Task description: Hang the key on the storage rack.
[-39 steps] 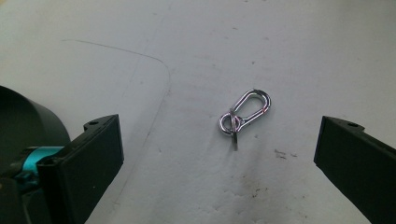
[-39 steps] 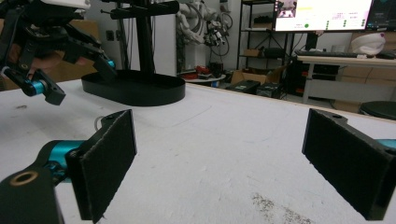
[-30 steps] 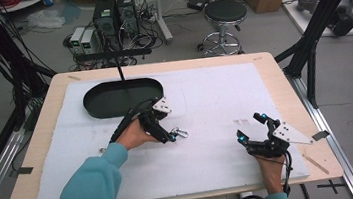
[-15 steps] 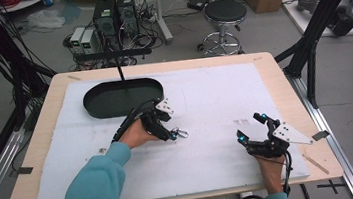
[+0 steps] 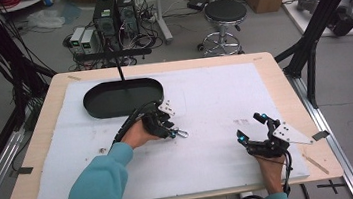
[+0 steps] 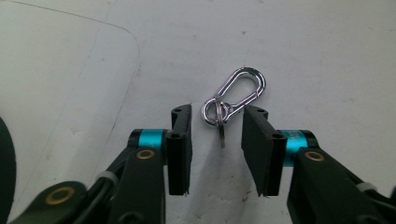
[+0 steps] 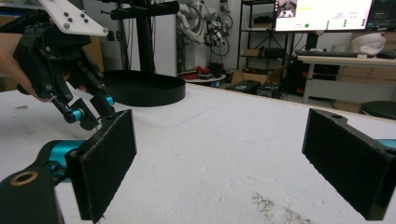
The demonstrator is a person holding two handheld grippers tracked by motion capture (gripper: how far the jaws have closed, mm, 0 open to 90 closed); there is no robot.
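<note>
A silver carabiner [image 6: 243, 88] with a key ring [image 6: 215, 113] lies flat on the white mat [image 5: 215, 100]; from above, the carabiner [image 5: 182, 134] sits mid-table. My left gripper [image 6: 217, 114] is open, low over the mat, its jaws standing either side of the ring end without closing on it. Seen from above, the left gripper [image 5: 170, 129] is just left of the clip. My right gripper [image 5: 249, 127] rests near the front right of the mat, open wide with nothing between its pads [image 7: 107, 163].
A black oval tray [image 5: 92, 105] stands at the back left of the mat, behind the left hand; the tray [image 7: 144, 88] and the left gripper [image 7: 70, 70] also appear in the right gripper view. Black frame posts flank the table.
The left gripper has edged slightly toward the carabiner. The right gripper and the carabiner have stayed put.
</note>
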